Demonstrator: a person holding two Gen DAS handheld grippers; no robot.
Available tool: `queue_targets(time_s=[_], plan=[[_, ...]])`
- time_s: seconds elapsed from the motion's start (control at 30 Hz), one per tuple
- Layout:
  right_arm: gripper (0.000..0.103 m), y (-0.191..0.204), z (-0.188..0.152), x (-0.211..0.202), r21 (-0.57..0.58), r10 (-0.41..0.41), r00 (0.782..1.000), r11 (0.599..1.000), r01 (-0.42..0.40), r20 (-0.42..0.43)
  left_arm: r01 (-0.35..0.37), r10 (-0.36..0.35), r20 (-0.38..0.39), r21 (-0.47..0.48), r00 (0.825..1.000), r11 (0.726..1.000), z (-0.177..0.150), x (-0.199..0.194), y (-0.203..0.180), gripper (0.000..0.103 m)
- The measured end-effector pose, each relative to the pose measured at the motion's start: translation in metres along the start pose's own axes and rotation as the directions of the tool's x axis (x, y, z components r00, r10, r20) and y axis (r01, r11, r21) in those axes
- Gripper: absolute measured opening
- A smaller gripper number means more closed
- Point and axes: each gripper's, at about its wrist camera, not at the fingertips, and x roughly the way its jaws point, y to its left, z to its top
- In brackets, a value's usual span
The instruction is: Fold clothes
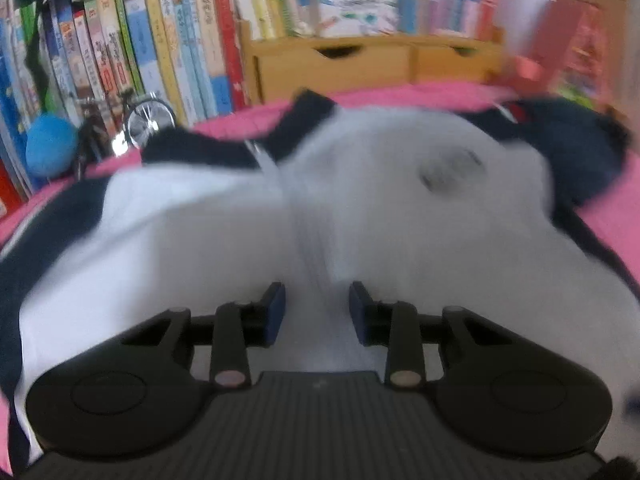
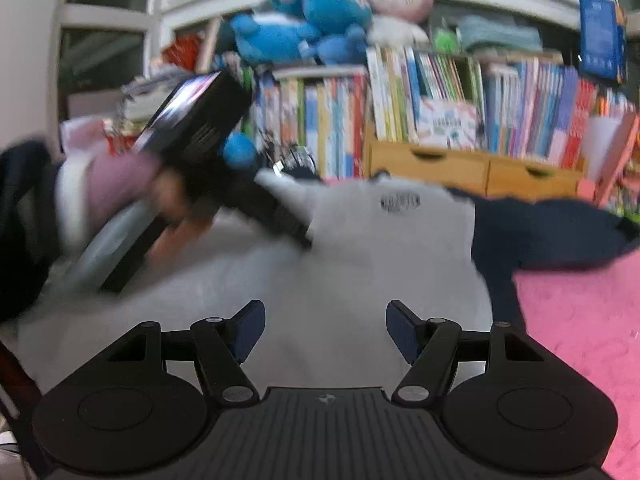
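White cotton-looking T-shirt with navy sleeves and a dark round chest print (image 2: 380, 248) lies spread on the pink fuzzy cover (image 2: 580, 320), collar toward 12 o'clock and the bookshelf of upright books (image 2: 460, 96); one navy sleeve (image 2: 560, 236) trails out at 3 o'clock. Step looks like picking up an edge for a fold. To do it well: pinch one layer only near the hem or side seam, lift low, carry across in a straight line, keep the other side pinned so the body doesn't drag. Left gripper (image 1: 317, 308) is over a raised ridge of white cloth at 6 o'clock, jaws narrowed but parted; cloth sits between the pads, contact too blurred to call, so no confirmed grip. Right gripper (image 2: 325, 330) is released, jaws wide, empty, above the lower shirt body.
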Motion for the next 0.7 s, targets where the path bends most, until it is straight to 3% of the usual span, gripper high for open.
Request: queue_targets(time_s=[0.17,0.23,0.3,0.4,0.43,0.57,0.7], plan=[[0.068,0.006,-0.006,0.013,-0.033,-0.02,0.998,0.999,0.019,-0.06,-0.118,0.118,0.016,-0.016,0.993,0.993,0.041,0.052,0.01,0.037],[0.068,0.01,-0.007,0.013,-0.059,-0.032,0.998,0.998,0.028,-0.062,-0.176,0.177,0.039,-0.027,0.983,0.984,0.052,0.07,0.014,0.049],[0.068,0.011,-0.008,0.013,-0.068,-0.03,0.997,0.997,0.025,-0.065,-0.199,0.203,0.02,-0.118,0.979,0.973,0.062,0.082,0.027,0.053],[0.07,0.008,-0.006,0.015,-0.047,-0.008,0.997,0.999,0.004,-0.08,-0.147,0.153,0.012,-0.196,0.988,0.969,0.062,0.073,0.043,0.042],[0.071,0.006,-0.006,0.016,-0.038,0.002,0.996,0.999,-0.005,-0.087,-0.119,0.126,0.018,-0.206,0.992,0.971,0.059,0.066,0.048,0.043],[0.074,-0.004,0.004,0.018,-0.007,0.05,0.991,0.999,-0.051,-0.125,0.004,0.009,0.091,-0.141,0.996,0.99,0.021,0.013,0.073,0.044],[0.074,-0.029,0.044,0.023,-0.011,0.11,0.986,0.994,-0.112,-0.126,0.018,-0.01,0.087,-0.086,0.996,0.996,-0.001,-0.009,0.101,0.043]])
